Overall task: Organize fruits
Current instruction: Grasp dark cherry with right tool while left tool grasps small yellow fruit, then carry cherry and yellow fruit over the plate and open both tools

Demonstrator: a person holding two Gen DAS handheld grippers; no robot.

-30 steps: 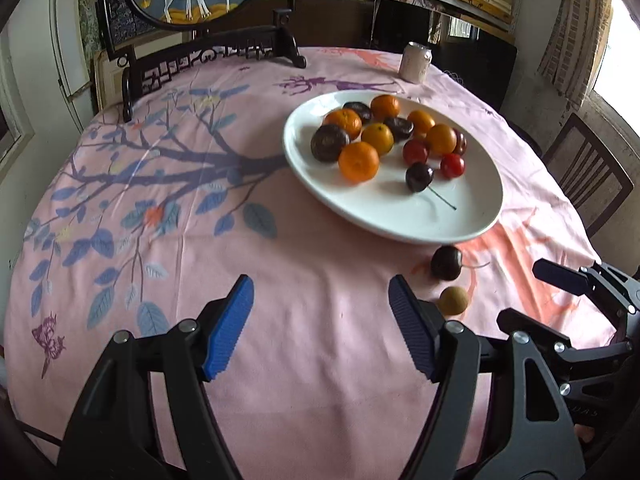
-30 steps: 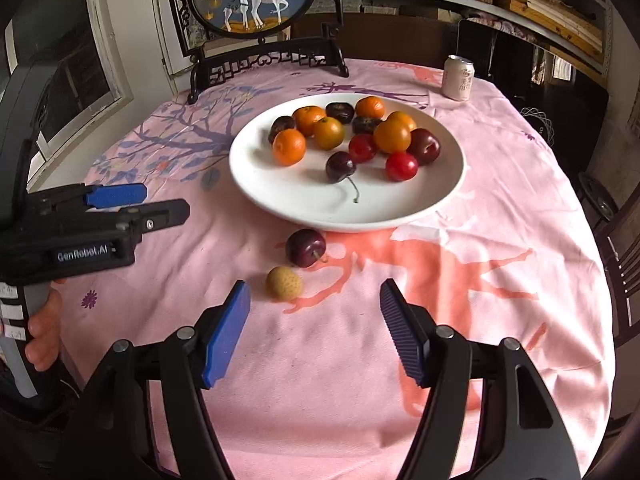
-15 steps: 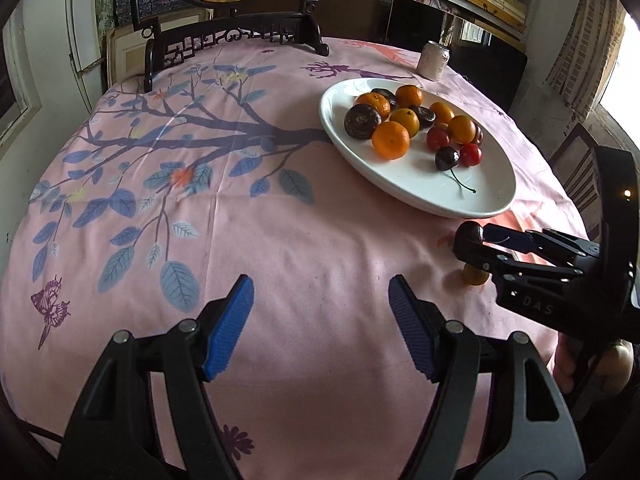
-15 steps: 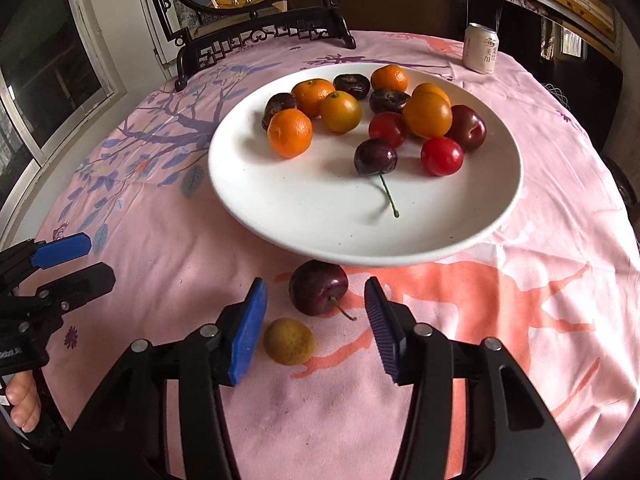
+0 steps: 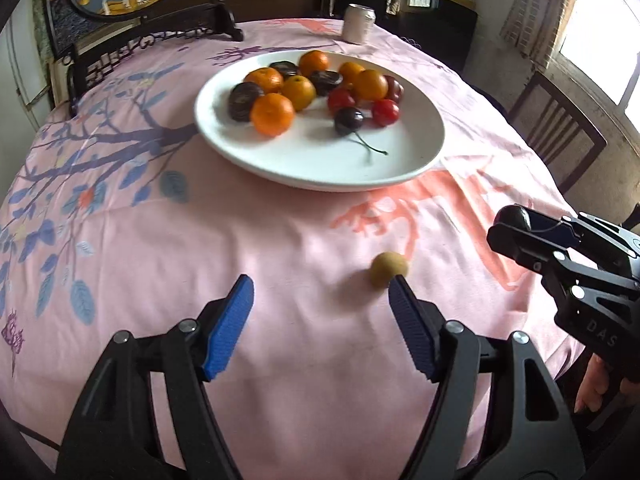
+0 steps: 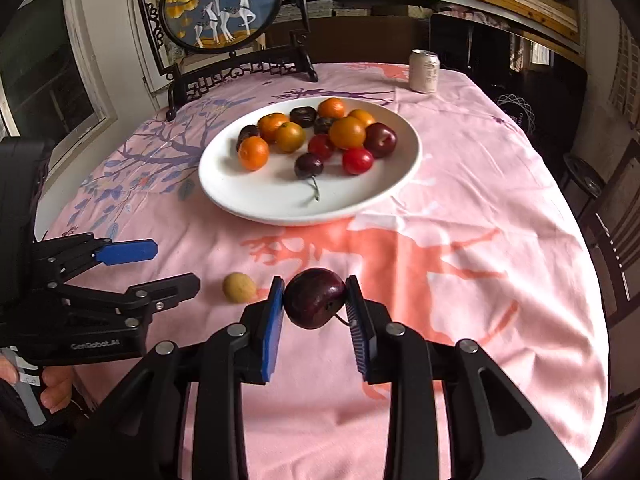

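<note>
A white plate (image 6: 256, 200) (image 5: 312, 168) holds several oranges, dark plums and red fruits. My right gripper (image 6: 315, 300) is shut on a dark red cherry (image 6: 314, 298) and holds it above the pink cloth, short of the plate; the cherry also shows in the left wrist view (image 5: 514, 218). A small yellow-brown fruit (image 6: 239, 287) (image 5: 388, 270) lies on the cloth. My left gripper (image 5: 320, 300) is open and empty, with its right fingertip (image 5: 400, 286) close beside that fruit.
A drink can (image 6: 424, 71) stands at the far side of the round table. A framed round picture on a dark stand (image 6: 224, 4) stands at the back left. A wooden chair (image 5: 556, 128) is at the right.
My right gripper closed on the cherry beside the plate and lifted it back off the cloth. My left gripper swung toward the small yellow-brown fruit.
</note>
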